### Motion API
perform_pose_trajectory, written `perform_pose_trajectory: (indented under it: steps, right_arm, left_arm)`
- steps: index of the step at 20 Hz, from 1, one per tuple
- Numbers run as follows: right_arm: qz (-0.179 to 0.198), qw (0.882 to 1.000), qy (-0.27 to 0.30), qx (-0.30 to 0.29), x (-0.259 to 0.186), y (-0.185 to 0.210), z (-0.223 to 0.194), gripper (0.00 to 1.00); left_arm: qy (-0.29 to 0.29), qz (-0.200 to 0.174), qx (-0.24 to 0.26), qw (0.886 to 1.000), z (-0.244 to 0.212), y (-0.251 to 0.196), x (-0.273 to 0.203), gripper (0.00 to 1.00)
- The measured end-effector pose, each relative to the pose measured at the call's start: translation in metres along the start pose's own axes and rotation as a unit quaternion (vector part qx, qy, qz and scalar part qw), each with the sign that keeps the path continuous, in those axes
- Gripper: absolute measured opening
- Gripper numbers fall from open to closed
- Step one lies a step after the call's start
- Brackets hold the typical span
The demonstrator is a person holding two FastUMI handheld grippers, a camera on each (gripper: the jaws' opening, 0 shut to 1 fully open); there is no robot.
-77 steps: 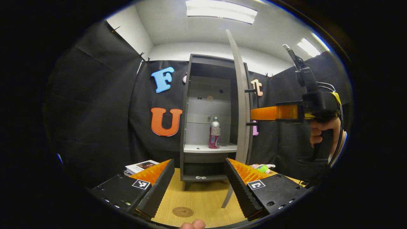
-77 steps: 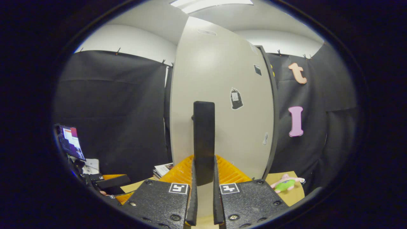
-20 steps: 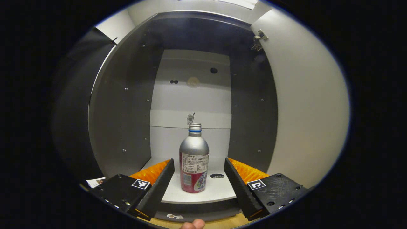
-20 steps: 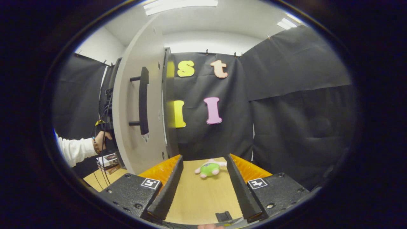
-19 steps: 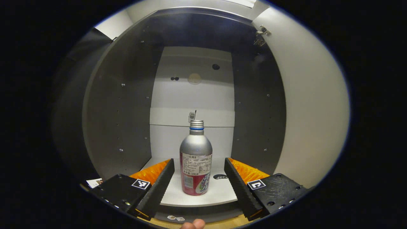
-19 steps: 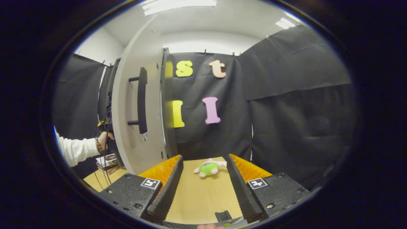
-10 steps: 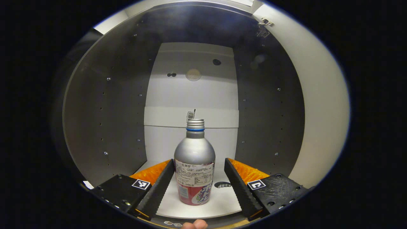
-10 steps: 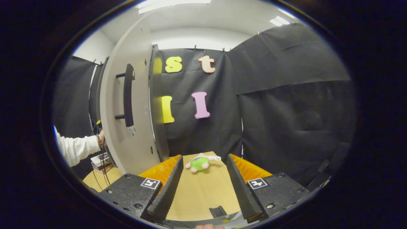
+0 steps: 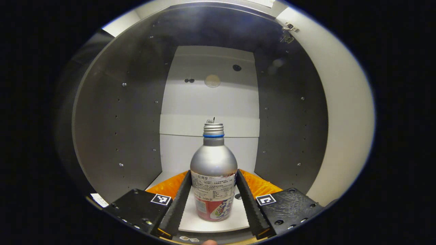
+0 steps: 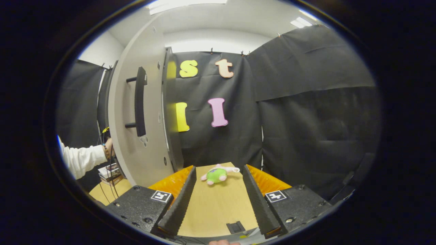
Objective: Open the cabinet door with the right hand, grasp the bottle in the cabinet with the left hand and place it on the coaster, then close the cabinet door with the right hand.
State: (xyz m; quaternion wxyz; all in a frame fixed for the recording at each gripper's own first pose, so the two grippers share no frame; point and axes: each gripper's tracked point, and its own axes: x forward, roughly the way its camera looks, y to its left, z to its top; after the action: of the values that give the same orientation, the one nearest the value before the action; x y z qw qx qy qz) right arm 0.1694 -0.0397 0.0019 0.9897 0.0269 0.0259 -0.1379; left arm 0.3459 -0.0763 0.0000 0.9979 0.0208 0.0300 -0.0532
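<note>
A: Worth asking what could have failed with the left gripper (image 9: 212,173)?

B: Could have tipped the bottle (image 9: 213,160) if pulled out before a firm squeeze; looked smooth and round, so might have slipped down between the ridged fingers (image 9: 177,204); could also have knocked the cabinet door (image 9: 344,129) on the right side when drawn out.

A: And where stood the bottle against that gripper?

B: Stood upright on the white shelf (image 9: 186,217) inside the cabinet, directly between the two fingers; seemed touched on both sides at label height, jaws narrowed onto it; neck and cap well above the fingertips.

A: Anything to say of the right gripper (image 10: 218,168)?

B: Held wide apart and empty above the table (image 10: 218,211), with a plush toy (image 10: 217,175) just beyond the fingertips; to its left, a white sleeve (image 10: 80,160), then the open door with its black handle (image 10: 140,102); might have swung shut on the reaching arm if bumped.
</note>
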Motion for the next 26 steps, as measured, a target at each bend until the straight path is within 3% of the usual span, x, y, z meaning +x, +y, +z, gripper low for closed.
perform_pose_trajectory:
  steps: [5, 10, 13, 19, 24, 26]
  right_arm:
    - [0.016, 1.0, 0.003, -0.007, -0.001, 0.007, -0.002, 0.86]
    - [0.045, 0.999, -0.007, -0.009, -0.009, 0.02, 0.013, 0.86]
    - [0.049, 0.998, -0.024, -0.019, -0.016, 0.018, 0.026, 0.86]
    - [0.056, 0.996, -0.06, -0.017, -0.024, 0.02, 0.049, 0.85]
    - [0.059, 0.994, -0.088, -0.003, -0.032, 0.022, 0.072, 0.86]
    - [0.054, 0.994, -0.092, -0.01, -0.036, 0.02, 0.081, 0.86]
  left_arm:
    - [-0.02, -0.03, -0.006, 0.999, 0.007, 0.001, -0.062, 0.75]
    - [-0.024, -0.024, -0.009, 0.999, -0.009, 0.029, -0.135, 0.75]
    - [-0.014, -0.006, 0.003, 1.0, -0.029, 0.052, -0.177, 0.75]
    - [0.046, 0.05, -0.017, 0.998, -0.131, 0.083, -0.259, 0.75]
    - [0.068, 0.105, -0.05, 0.991, -0.208, 0.094, -0.292, 0.75]
    - [0.072, 0.134, -0.042, 0.987, -0.227, 0.105, -0.299, 0.75]
